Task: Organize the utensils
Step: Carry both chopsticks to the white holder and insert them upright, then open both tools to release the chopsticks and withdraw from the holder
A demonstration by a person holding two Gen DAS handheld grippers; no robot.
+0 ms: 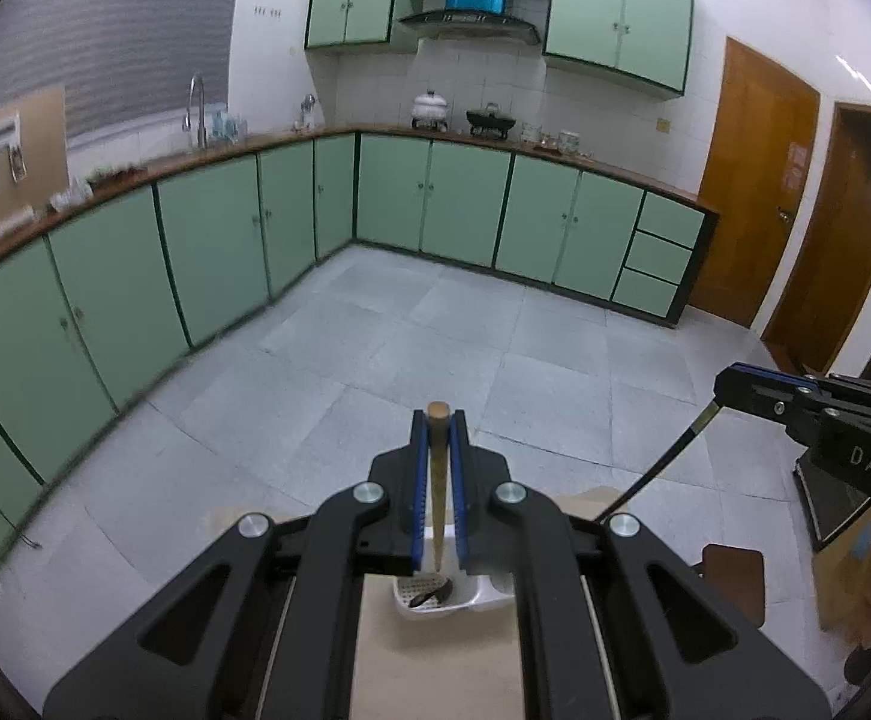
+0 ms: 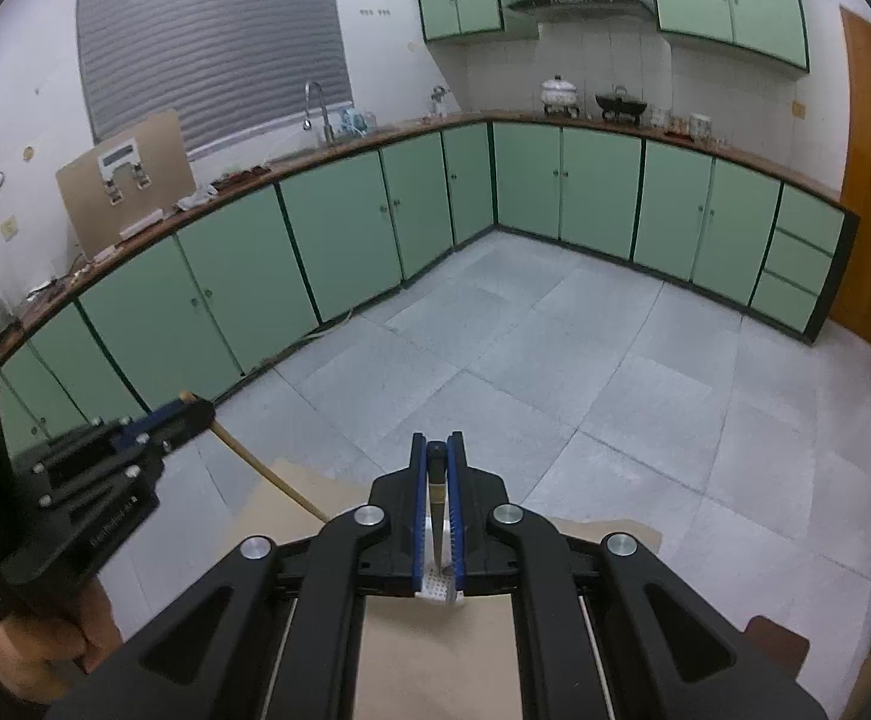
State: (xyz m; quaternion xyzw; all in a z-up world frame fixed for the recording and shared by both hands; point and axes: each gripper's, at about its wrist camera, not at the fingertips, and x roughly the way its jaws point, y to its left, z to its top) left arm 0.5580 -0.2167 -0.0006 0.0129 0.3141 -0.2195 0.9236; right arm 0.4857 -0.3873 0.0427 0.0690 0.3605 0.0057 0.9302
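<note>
Right now both grippers are closed on utensils, held above a white perforated caddy (image 1: 435, 597) that sits on the light wood table (image 1: 435, 660).

L wrist view: left gripper (image 1: 437, 420) has its blue pads (image 1: 417, 480) pinched tight on a wooden-handled utensil (image 1: 437, 468). Handle end pokes out past the tips at 12 o'clock, the shaft runs down btwn the pads toward 6 o'clock, and the lower end reaches into the caddy. Caddy has a perforated floor w/ a dark utensil head (image 1: 429, 597) lying in it; can't tell which utensil that belongs to. At 3 o'clock the right gripper (image 1: 729, 387) shows from the side, clamped on a black-handled utensil (image 1: 663, 462) that slants down toward the table's far edge.

R wrist view: right gripper (image 2: 437, 450) is closed on the black-handled utensil (image 2: 435, 480), dark handle at the tips, a lighter tapered part running down btwn the pads to a white perforated piece (image 2: 438, 587) at 6 o'clock. Can't tell if the tip touches it. At 9 o'clock the left gripper (image 2: 195, 411) holds the wooden-handled utensil (image 2: 267, 474), shaft slanting down to the table (image 2: 435, 660). Person's hand (image 2: 45, 654) shows at 8 o'clock around the L gripper's grip.

Behind: green cabinets (image 1: 435, 198), gray tile floor (image 1: 405, 348).
</note>
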